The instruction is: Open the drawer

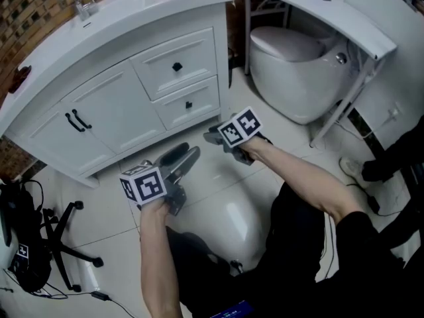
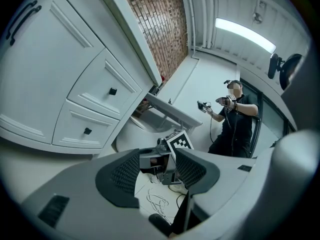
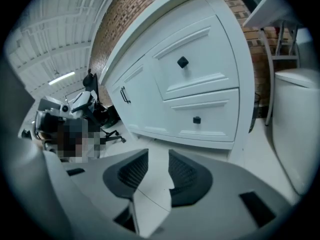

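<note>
A white vanity cabinet has two shut drawers on its right side. The upper drawer carries a black knob, and the lower drawer a smaller black knob. My right gripper hovers over the floor just in front of the lower drawer, open, with only floor between its pads. That view shows both knobs ahead: the upper knob and the lower knob. My left gripper is lower left, open and empty, well short of the cabinet.
Left of the drawers are two cabinet doors with black bar handles. A toilet stands right of the vanity under a white shelf. A chair base and black bag sit at lower left. A person stands far off.
</note>
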Tool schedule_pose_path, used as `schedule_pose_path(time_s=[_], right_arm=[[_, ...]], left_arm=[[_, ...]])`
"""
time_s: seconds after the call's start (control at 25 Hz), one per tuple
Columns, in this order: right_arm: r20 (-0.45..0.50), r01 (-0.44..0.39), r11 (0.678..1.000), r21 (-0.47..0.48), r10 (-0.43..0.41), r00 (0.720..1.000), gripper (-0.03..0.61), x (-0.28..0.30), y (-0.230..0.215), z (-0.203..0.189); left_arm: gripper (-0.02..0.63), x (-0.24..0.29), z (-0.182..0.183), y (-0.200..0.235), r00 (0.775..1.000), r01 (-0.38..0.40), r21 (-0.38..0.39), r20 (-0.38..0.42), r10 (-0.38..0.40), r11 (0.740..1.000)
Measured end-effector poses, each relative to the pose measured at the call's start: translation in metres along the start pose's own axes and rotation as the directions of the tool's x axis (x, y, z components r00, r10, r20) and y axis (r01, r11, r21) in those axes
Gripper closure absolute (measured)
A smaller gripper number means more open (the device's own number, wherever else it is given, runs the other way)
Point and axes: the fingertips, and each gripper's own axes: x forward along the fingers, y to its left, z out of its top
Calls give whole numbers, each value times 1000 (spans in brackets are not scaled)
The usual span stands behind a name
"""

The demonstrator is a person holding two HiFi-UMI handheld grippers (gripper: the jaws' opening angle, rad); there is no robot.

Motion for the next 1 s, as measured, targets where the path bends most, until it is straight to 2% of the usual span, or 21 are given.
schedule_pose_path(time_s=[0.12, 0.24, 0.4, 0.72, 1.0], right_arm=[[-11, 52, 999, 4, -52, 999, 422, 13, -19, 4], [-27, 69, 997, 32, -68, 997, 422, 25, -36, 5], [-36, 114, 992, 55, -112, 993, 420, 50, -67, 15], [72, 201, 974, 109, -209, 975, 415, 94, -117, 54], [103, 244, 961, 130, -258, 961, 416, 116, -140, 59]], left_arm=[[391, 9, 7, 7, 1000, -20, -25, -1, 20, 999], [391, 21, 15, 3, 1000, 2, -39, 23, -1, 999], [391, 24, 3, 1, 1000, 14, -43, 2, -14, 999], [391, 33, 12, -12, 998, 57, -41, 33, -56, 998], [391, 45, 7, -6, 998, 58, -35, -11, -59, 998]])
